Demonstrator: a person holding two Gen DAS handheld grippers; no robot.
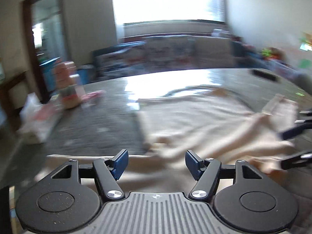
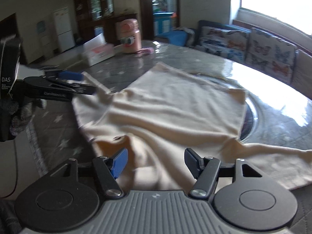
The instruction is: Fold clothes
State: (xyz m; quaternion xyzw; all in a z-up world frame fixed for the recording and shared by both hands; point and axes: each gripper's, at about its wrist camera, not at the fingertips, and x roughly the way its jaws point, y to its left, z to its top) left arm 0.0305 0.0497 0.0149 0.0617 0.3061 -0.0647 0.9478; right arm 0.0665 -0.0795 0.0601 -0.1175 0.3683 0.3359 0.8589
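Observation:
A cream garment (image 2: pixel 175 109) lies spread and partly rumpled on the grey star-patterned table (image 2: pixel 58 136). It also shows, blurred, in the left wrist view (image 1: pixel 204 120). My left gripper (image 1: pixel 157 162) is open with nothing between its blue pads, just above the garment's near edge. In the right wrist view the left gripper (image 2: pixel 85 83) sits at the garment's far left corner. My right gripper (image 2: pixel 156 161) is open over the garment's near folds, empty. It shows at the right edge of the left wrist view (image 1: pixel 292 146).
A pink container (image 2: pixel 129 37) and a white box (image 2: pixel 97 52) stand at the table's far left. A small dark object (image 1: pixel 265 75) lies at the far right. A sofa with butterfly cushions (image 2: pixel 253 44) runs behind the table. A round dark mat (image 2: pixel 251 117) lies under the garment.

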